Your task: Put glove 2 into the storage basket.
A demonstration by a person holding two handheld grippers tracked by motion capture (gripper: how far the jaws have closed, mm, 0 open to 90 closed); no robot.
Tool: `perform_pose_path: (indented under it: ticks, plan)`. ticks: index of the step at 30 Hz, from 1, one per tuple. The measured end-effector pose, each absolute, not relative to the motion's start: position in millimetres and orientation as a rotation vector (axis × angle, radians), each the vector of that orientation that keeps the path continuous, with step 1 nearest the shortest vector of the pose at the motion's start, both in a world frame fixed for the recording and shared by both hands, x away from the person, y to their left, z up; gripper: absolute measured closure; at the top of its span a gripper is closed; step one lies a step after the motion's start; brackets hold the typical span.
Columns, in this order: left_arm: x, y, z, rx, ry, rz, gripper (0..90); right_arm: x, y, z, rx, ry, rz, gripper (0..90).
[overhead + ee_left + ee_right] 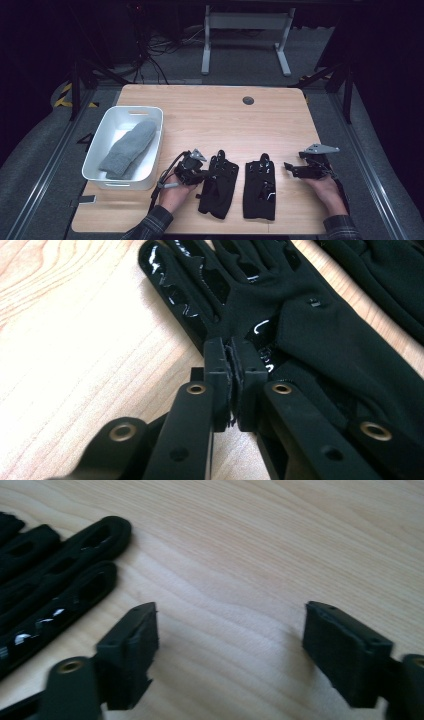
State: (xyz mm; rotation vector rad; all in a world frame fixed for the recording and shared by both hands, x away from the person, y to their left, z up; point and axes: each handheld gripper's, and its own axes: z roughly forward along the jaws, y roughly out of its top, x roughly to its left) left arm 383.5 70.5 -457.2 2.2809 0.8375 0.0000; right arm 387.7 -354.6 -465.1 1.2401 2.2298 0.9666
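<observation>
While both hands sit at the near edge of the pale wooden table [280, 115], the left gripper [196, 172] has its jaws pressed together on the edge of the left black fabric glove with shiny patches [218, 186]. From the left gripper view, that pinch lands on the glove's side just below the fingers, a thin fold of cloth caught between the pads [218, 371]. Just at three o'clock of it lies the second black glove [259, 187], flat, fingers pointing to twelve o'clock, close beside the first one. Over at three o'clock again, the right gripper [294, 169] holds its jaws spread wide, nothing between them but bare wood, and the second glove's fingertips sit at its nine o'clock. Further off, around ten o'clock, a white plastic bin [111, 124] holds a grey knitted mitten [128, 148].
</observation>
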Motion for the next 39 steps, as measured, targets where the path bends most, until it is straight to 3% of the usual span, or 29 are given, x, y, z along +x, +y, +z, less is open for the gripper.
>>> perform_pose_path:
  ticks: [7, 11, 12, 22, 39]
  plan:
    - [388.4, 75.8, -455.2, 2.214, 0.856, -0.069, 89.0, 365.9, -351.0, -452.4, 1.185, 2.325, 1.072, 62.6]
    - [390.8, 79.2, -448.1, 2.178, 0.842, -0.081, 89.1, 351.6, -340.7, -448.1, 1.112, 2.395, 1.120, 88.2]
    - [391.2, 80.0, -447.1, 2.169, 0.843, -0.086, 89.1, 348.1, -337.6, -446.8, 1.093, 2.411, 1.130, 89.9]
    - [394.2, 88.7, -441.3, 2.092, 0.839, -0.158, 89.2, 328.2, -323.0, -449.6, 1.014, 2.534, 1.138, 90.0]
    - [391.5, 82.0, -428.6, 2.043, 0.783, -0.207, 89.2, 330.8, -295.9, -456.0, 0.926, 2.640, 1.138, 90.0]
